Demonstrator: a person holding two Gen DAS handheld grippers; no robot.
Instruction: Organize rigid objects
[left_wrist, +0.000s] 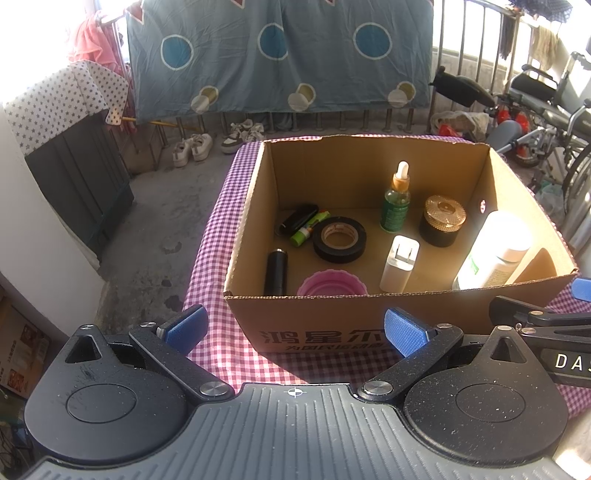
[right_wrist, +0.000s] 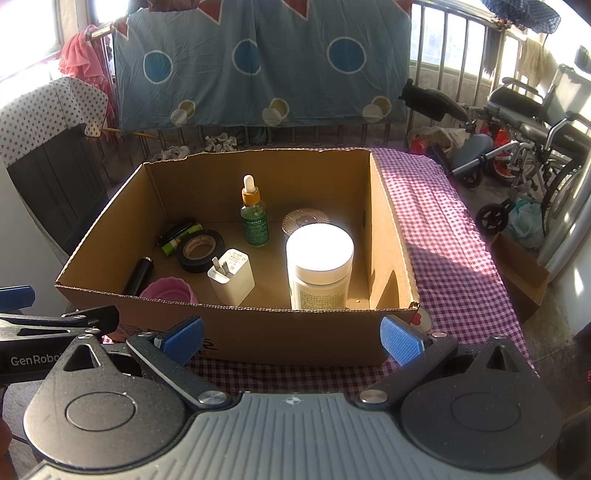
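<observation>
Hovering side by side in front of the cardboard box (left_wrist: 332, 325), both tools sit low over the checked cloth (left_wrist: 214, 236). Left gripper (left_wrist: 295, 328): jaws spread wide, nothing between the blue pads (left_wrist: 186, 325). Right gripper (right_wrist: 291, 336): jaws likewise spread wide and empty; its finger also shows at the right edge of the left wrist view.

Box stands open-topped on the cloth, near wall facing the cameras, printed characters on that wall.

Contents, all inside the box:
- white tub (right_wrist: 319, 266), upright, near right corner, lid overexposed by sun
- white charger plug (right_wrist: 232, 280), prongs up, just left of the tub
- pink cup (right_wrist: 168, 291), against the near wall, only rim visible
- black cylinder (left_wrist: 276, 271), leaning at the near left side
- black tape roll (left_wrist: 340, 239), lying flat, centre
- green tube (left_wrist: 308, 229) and a black oblong item (left_wrist: 298, 218), side by side behind the tape
- green dropper bottle (left_wrist: 395, 203), upright toward the rear
- black jar with a gold lid (left_wrist: 443, 220), right of the dropper bottle

Background: blue patterned sheet (right_wrist: 258, 62) on a railing, wheelchair (right_wrist: 535, 122) at right
</observation>
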